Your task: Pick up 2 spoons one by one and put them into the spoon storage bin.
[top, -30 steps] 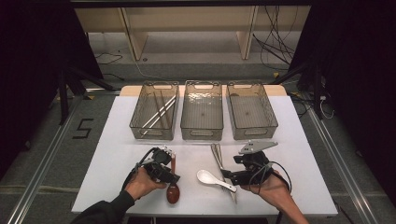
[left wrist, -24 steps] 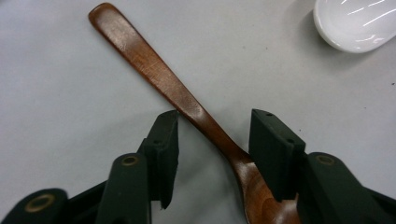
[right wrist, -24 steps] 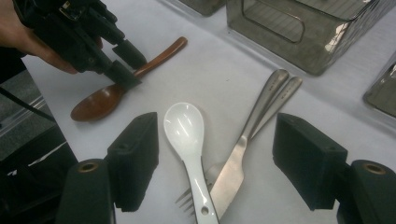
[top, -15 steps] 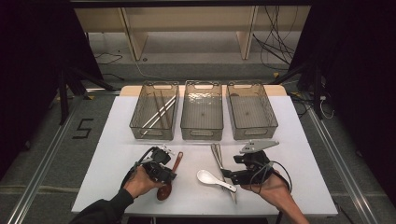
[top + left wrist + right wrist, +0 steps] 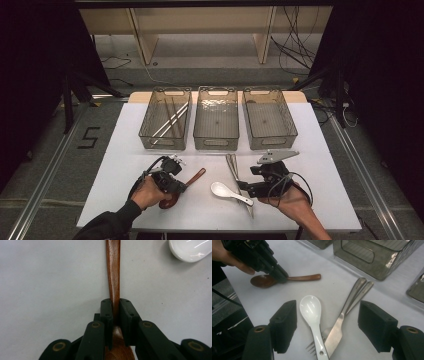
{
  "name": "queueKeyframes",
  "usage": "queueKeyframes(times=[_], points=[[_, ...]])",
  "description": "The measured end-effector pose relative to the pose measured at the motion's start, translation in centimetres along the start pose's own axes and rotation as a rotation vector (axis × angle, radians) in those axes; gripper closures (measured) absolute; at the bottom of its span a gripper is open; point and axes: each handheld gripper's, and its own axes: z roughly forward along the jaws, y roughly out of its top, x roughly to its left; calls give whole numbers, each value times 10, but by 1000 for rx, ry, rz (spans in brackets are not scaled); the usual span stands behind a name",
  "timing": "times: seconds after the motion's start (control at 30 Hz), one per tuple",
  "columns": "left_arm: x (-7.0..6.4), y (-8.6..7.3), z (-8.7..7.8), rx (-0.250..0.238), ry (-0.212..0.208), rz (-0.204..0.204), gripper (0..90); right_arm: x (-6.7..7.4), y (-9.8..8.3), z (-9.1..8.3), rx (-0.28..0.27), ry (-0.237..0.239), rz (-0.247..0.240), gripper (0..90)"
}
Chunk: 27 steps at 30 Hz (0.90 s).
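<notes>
A brown wooden spoon lies on the white table at the front left, handle pointing away to the right. My left gripper has just been closing and is now shut on the spoon's neck beside the bowl, both pads pressing the wood. My right gripper stands open at the front right. Between and ahead of its jaws lie a white ceramic spoon, a steel knife and a fork, none of them touched. The left gripper and the wooden spoon also appear in the right gripper view.
Three clear bins stand in a row across the table's back: the left bin holds chopsticks, the middle bin and the right bin look bare. The white spoon and knife lie between my hands.
The left jaws have closed onto the wooden spoon's neck. The spoon has swung so that its handle now points away to the right. The right gripper has kept still.
</notes>
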Motion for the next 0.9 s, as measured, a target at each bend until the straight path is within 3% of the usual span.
queueKeyframes(times=[0.4,0.57,0.9], points=[[4,3,-14,-57,-26,15,810,0,0,-1,-2,-1,2,326],[3,9,-30,-130,-43,24,810,-1,0,-2,-8,-1,6,326],[10,24,-54,-282,-68,0,809,-1,0,-1,-14,2,10,325]])
